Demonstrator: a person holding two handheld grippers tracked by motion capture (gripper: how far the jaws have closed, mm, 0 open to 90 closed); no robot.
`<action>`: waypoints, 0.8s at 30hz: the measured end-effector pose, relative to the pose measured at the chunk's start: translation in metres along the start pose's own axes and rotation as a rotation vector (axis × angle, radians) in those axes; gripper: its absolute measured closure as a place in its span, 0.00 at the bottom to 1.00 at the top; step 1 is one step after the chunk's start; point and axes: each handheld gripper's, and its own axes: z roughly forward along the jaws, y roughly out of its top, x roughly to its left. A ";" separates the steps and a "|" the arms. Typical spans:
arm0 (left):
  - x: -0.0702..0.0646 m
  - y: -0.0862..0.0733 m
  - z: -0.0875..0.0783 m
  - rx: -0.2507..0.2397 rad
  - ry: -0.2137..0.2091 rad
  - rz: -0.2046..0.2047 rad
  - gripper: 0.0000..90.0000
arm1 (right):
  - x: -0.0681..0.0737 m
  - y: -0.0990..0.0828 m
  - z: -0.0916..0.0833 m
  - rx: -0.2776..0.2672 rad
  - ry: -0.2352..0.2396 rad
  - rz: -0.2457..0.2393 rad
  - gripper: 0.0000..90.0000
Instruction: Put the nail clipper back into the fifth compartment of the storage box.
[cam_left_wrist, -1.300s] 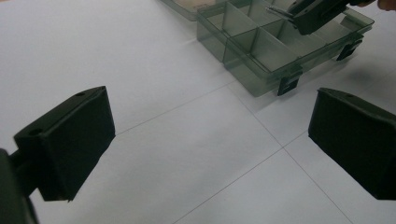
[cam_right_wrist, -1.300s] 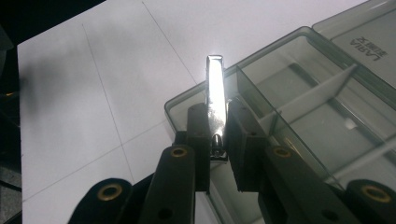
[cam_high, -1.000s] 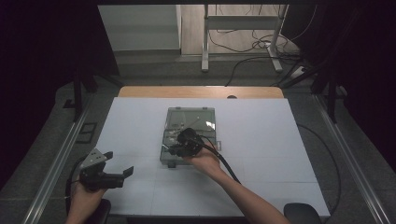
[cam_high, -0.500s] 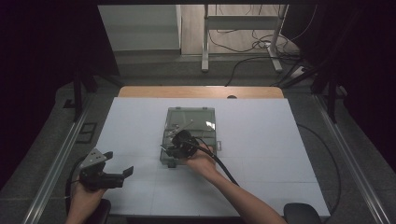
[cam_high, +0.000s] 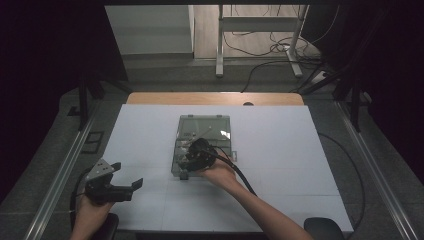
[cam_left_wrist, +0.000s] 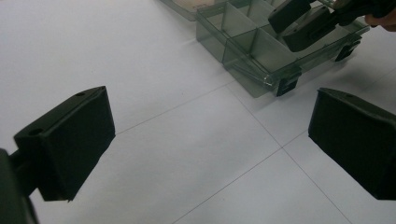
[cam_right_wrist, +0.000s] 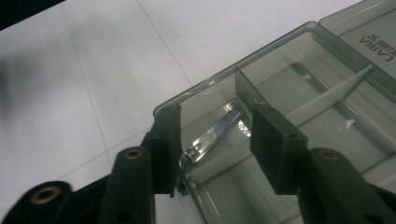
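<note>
A clear grey compartment box (cam_high: 205, 125) lies open mid-table, its lid folded away from me. My right gripper (cam_high: 192, 156) hovers over the box's near left corner. In the right gripper view its jaws (cam_right_wrist: 217, 114) have just been opening and stand apart. A silver nail clipper (cam_right_wrist: 212, 135) lies loose in the corner compartment (cam_right_wrist: 205, 88) between them, with neither pad pressing on it. My left gripper (cam_high: 127, 175) rests open and holding nothing at the table's near left. From the left gripper view (cam_left_wrist: 210, 144) the box (cam_left_wrist: 243, 46) and the right gripper (cam_left_wrist: 299, 21) show farther off.
White sheets cover the table (cam_high: 280, 150), with a wooden strip (cam_high: 215, 98) along the far edge. The right gripper's cable (cam_high: 242, 175) trails over my forearm. Metal rails (cam_high: 60, 170) run along both sides. A labelled lid (cam_right_wrist: 373, 42) lies beyond the compartments.
The right hand has shifted slightly left over the box's near corner. The left gripper has kept still.
</note>
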 end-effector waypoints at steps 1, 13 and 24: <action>0.000 0.000 0.000 0.000 0.000 0.000 0.01 | 0.000 0.000 0.000 0.000 0.000 0.000 0.55; 0.001 0.000 0.000 0.002 -0.008 -0.008 0.01 | -0.004 -0.004 -0.019 -0.029 -0.017 -0.039 0.42; 0.002 0.000 0.001 0.007 -0.005 -0.021 0.01 | -0.003 -0.011 -0.033 -0.010 -0.047 -0.080 0.35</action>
